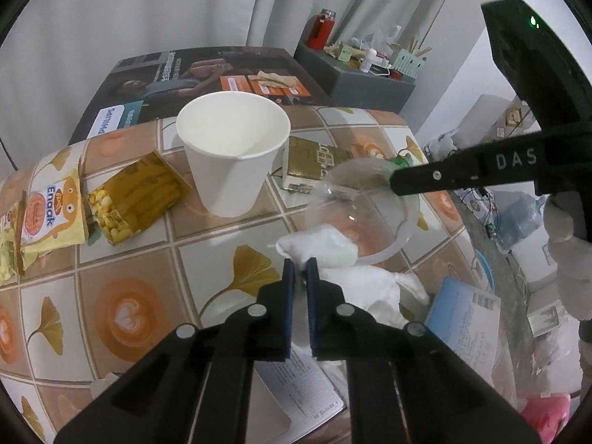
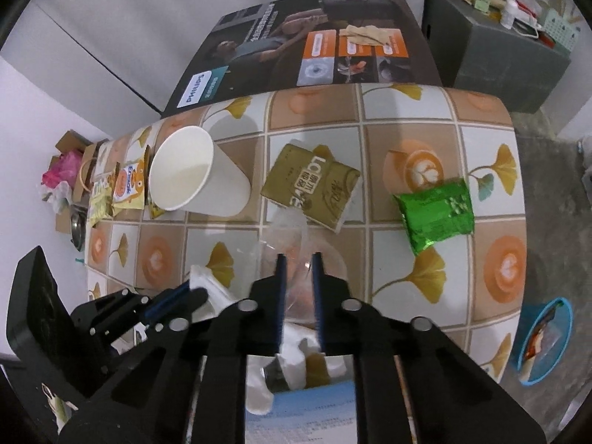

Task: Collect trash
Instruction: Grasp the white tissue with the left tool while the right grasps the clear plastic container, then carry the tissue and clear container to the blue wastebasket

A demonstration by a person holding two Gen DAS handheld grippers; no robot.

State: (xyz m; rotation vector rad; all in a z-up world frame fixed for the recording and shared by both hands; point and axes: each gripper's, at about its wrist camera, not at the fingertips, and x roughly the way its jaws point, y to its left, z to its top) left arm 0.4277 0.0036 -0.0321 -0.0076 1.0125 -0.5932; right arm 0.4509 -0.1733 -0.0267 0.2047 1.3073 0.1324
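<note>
Tiled table [image 1: 148, 288]: crumpled white tissue [image 1: 325, 248]

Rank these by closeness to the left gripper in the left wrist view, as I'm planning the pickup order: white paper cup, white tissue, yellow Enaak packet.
1. White tissue: at the tips of the left gripper, pinched between them.
2. White paper cup: upright, beyond the tips and slightly left.
3. Yellow Enaak packet: far left, near the table edge.

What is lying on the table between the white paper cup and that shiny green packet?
A gold carton lies flat between the paper cup and the green packet, clearest in the right wrist view.
</note>
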